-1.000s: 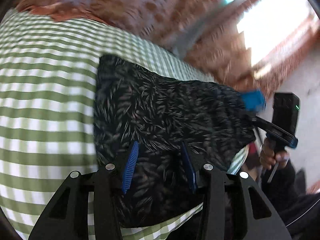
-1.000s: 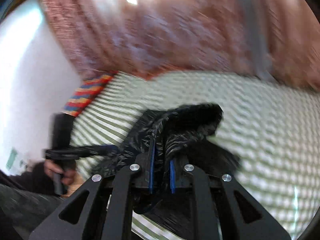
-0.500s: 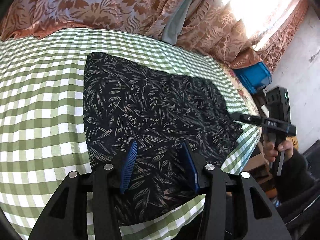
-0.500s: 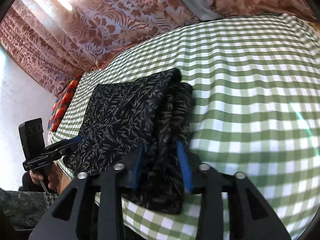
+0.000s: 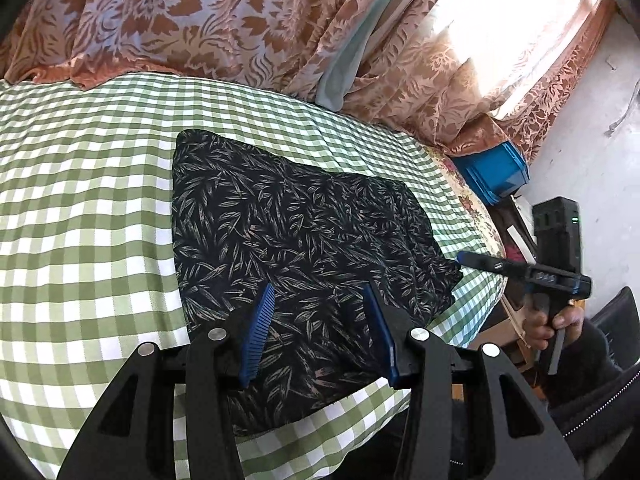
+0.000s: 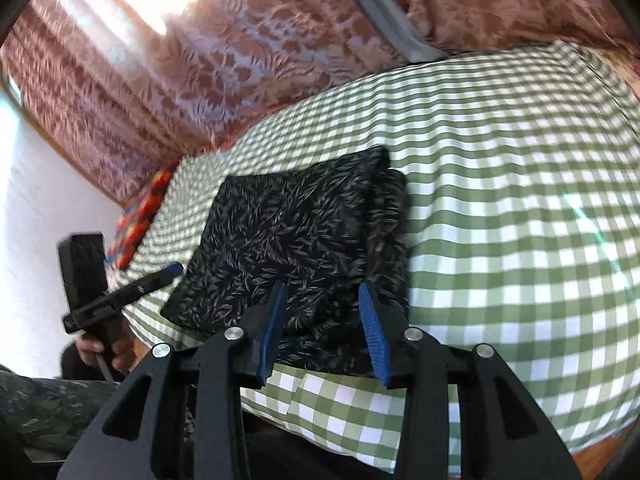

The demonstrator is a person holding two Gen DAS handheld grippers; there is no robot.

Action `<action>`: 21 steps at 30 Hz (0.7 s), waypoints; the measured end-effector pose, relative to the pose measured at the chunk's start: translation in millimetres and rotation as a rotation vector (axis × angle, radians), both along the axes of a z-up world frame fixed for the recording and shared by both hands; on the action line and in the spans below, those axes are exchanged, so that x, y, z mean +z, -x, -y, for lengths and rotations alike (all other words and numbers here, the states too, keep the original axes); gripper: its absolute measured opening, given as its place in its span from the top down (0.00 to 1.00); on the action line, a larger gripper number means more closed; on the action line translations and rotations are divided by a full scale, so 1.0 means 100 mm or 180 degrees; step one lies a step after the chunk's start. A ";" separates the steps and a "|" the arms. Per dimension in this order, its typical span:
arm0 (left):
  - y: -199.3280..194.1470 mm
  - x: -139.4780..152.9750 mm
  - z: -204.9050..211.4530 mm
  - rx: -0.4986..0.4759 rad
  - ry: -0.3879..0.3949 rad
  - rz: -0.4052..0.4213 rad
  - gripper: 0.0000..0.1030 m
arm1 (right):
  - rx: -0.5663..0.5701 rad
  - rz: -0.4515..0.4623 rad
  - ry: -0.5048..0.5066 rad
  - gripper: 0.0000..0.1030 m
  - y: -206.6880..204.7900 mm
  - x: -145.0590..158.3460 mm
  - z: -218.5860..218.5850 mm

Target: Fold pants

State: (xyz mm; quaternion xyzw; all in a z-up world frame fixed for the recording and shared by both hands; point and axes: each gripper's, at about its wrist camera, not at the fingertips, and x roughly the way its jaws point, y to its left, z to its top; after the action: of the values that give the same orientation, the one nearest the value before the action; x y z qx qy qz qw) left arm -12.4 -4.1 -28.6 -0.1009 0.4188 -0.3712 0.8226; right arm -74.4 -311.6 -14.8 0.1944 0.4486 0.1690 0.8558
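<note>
One pair of black leaf-print fabric pants (image 5: 296, 248), seemingly folded, lies flat ahead of two grippers, left (image 5: 320, 332) and right (image 6: 324, 328), jaws parted, gripping nothing; green-checked bedsheet (image 5: 80, 208), floral curtains (image 5: 192, 20) behind.

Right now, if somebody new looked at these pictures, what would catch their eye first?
Probably the dark leaf-print pants, folded flat in the middle of the green checked bedsheet. Behind the bed hang orange flowered curtains with bright daylight coming through. A blue bin sits on the floor past the bed's far corner.
</note>
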 end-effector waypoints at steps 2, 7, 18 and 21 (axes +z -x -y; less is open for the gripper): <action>0.02 0.00 -0.01 -0.0002 -0.0014 0.0012 0.57 | 0.0066 -0.0155 0.0179 0.74 -0.09 -0.12 -0.12; 0.06 0.02 -0.02 -0.0123 0.0007 0.0023 0.57 | 0.0240 -0.0020 0.0553 0.92 0.05 -0.02 -0.26; 0.25 -0.14 0.25 -0.0305 -0.0479 0.0160 0.56 | 0.0123 -0.0228 0.0588 0.91 0.11 -0.46 -0.10; 0.21 -0.04 0.19 -0.0212 -0.0406 0.0178 0.56 | 0.0110 -0.0294 0.0557 0.83 0.08 -0.37 -0.03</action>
State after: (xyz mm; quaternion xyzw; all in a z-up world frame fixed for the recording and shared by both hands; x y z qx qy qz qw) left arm -33.7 -22.6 -32.3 -0.0240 0.4215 -0.3736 0.8259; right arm -82.2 -308.6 -51.9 0.1188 0.5038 0.1347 0.8449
